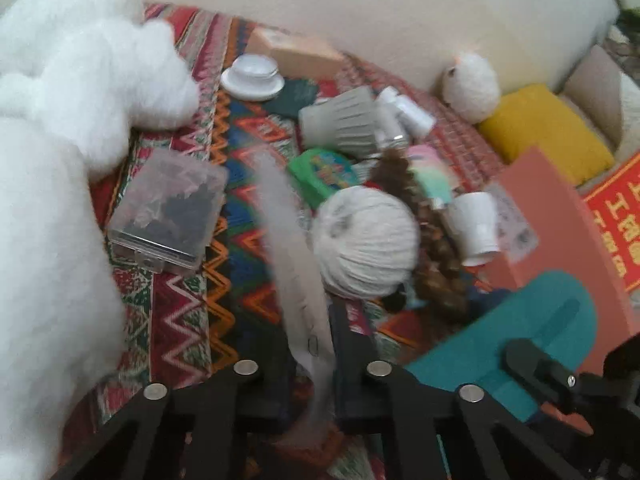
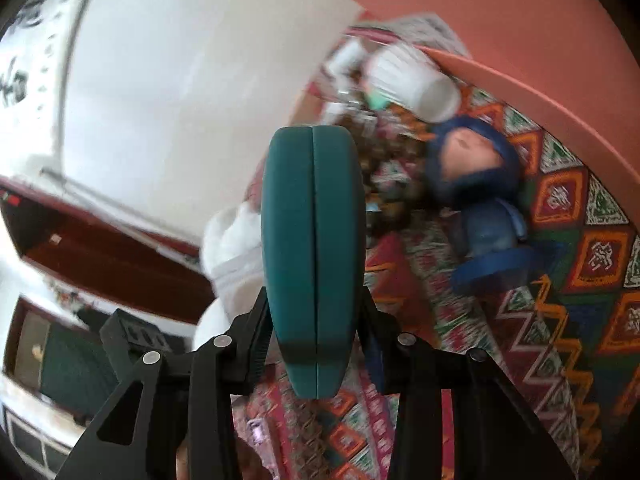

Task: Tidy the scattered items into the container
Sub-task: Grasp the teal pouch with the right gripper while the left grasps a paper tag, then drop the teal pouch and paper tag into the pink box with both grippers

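Note:
My left gripper [image 1: 311, 336] is shut on a pale grey fabric strip [image 1: 288, 240], which curves up over the patterned cloth, blurred by motion. My right gripper [image 2: 313, 320] is shut on a teal hard case [image 2: 312, 232]; in the left wrist view that teal case [image 1: 508, 340] hovers by the salmon-pink container [image 1: 560, 216]. The container's rim [image 2: 520, 92] arcs over the right wrist view. Loose on the cloth lie a grey yarn ball [image 1: 366, 240], a brown braid [image 1: 428, 240], a white cup [image 1: 472, 224], a green box [image 1: 324, 172] and a blue figurine [image 2: 480, 208].
A large white plush toy [image 1: 60, 128] fills the left side. Also on the cloth are a clear plastic case [image 1: 168, 208], a cup on a saucer [image 1: 252, 76], a grey ribbed pot [image 1: 340, 124] and white bottles [image 1: 408, 112]. A yellow cushion [image 1: 544, 132] lies at the right.

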{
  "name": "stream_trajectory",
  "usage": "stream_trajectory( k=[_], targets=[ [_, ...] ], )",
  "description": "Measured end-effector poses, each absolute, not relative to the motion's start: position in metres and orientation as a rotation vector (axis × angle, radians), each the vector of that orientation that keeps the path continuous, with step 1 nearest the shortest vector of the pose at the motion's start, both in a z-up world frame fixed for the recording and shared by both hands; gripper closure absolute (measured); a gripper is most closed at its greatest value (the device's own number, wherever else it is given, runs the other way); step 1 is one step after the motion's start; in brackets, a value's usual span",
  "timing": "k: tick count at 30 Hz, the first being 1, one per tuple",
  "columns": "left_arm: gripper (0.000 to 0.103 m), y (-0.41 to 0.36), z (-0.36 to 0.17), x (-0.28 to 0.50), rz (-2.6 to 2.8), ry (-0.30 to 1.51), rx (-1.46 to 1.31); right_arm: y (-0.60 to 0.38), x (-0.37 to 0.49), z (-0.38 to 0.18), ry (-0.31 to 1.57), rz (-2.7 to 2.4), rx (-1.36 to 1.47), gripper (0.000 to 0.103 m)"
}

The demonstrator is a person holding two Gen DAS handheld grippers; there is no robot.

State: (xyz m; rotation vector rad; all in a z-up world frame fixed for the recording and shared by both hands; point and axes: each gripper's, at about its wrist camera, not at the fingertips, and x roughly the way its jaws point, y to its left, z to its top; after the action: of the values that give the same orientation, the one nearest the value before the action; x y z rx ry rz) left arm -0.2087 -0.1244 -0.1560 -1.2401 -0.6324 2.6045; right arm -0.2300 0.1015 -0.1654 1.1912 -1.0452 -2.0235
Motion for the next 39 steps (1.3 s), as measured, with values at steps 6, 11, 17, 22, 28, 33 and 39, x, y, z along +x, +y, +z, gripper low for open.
stream_trajectory(
  k=[6, 11, 17, 22, 28, 33, 39],
  targets=[
    [0.098, -0.121, -0.136, -0.191, 2.577, -0.649, -1.177, 0.108, -0.204, -0.108, -0.955, -2.030, 1.103, 0.061],
    [0.098, -0.114, -0.115, -0.178, 2.532, -0.689, -1.111, 0.153, -0.157, -0.098, -0.963, -2.015, 1.030, 0.061],
    [0.098, -0.094, -0.068, -0.154, 2.452, -0.715, -0.972, 0.192, -0.121, -0.082, -1.003, -2.025, 0.923, 0.061],
    [0.098, -0.066, -0.031, -0.142, 2.371, -0.691, -0.885, 0.223, -0.104, -0.061, -1.043, -2.033, 0.824, 0.061],
    [0.098, -0.027, 0.006, -0.140, 2.301, -0.639, -0.815, 0.262, -0.087, -0.032, -1.073, -2.050, 0.704, 0.061],
    [0.098, 0.011, 0.028, -0.147, 2.250, -0.589, -0.787, 0.295, -0.081, -0.016, -1.113, -2.068, 0.625, 0.061],
    [0.098, 0.057, 0.046, -0.163, 2.197, -0.524, -0.775, 0.338, -0.081, -0.007, -1.147, -2.131, 0.527, 0.061]
  ],
)
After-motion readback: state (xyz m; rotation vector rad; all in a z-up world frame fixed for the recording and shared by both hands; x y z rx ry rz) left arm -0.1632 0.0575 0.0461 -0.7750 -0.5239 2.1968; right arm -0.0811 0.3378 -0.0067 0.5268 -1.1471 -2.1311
